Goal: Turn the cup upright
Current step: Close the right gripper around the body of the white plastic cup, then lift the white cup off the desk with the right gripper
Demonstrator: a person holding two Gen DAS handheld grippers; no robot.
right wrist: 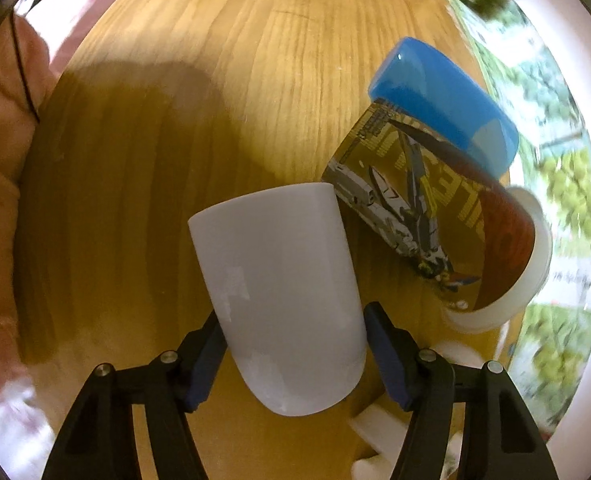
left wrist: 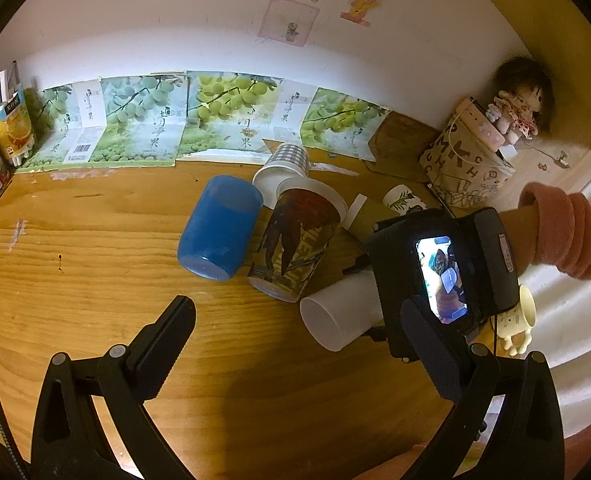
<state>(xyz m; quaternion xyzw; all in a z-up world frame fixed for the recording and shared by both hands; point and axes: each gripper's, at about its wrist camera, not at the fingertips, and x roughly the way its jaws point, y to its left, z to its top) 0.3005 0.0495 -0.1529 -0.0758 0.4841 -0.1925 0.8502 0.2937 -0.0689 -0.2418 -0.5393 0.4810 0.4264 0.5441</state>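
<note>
Left wrist view: left claw (left wrist: 299,344) wide apart, holding nothing, hovering over wooden counter (left wrist: 95,264). White cup (left wrist: 337,314) lying on its side at centre right, open mouth facing near-left, base end hidden behind right claw's black body with lit screen (left wrist: 441,278). Orange-sleeved arm (left wrist: 567,240) coming in from right. Printed paper cup (left wrist: 295,240) on its side just left of white cup, blue cup (left wrist: 219,226) on its side touching it further left. Checked paper cup (left wrist: 285,168) tipped over behind those two. Small leaf-print cup (left wrist: 401,200) far right of them. Grape-print cartons (left wrist: 199,116) lined along far wall. Lettered bag (left wrist: 461,168) and doll (left wrist: 523,96) in far right corner. Cream figurine mug (left wrist: 521,318) at right edge.

Right wrist view: right claw (right wrist: 295,354) closed onto white cup (right wrist: 283,296), blue pads (right wrist: 383,352) pressing both sides near base, cup tilted, rim pointing away. Printed paper cup (right wrist: 427,220) just right of it, touching or nearly so; cannot tell. Blue cup (right wrist: 447,104) beyond, against printed cup.
</note>
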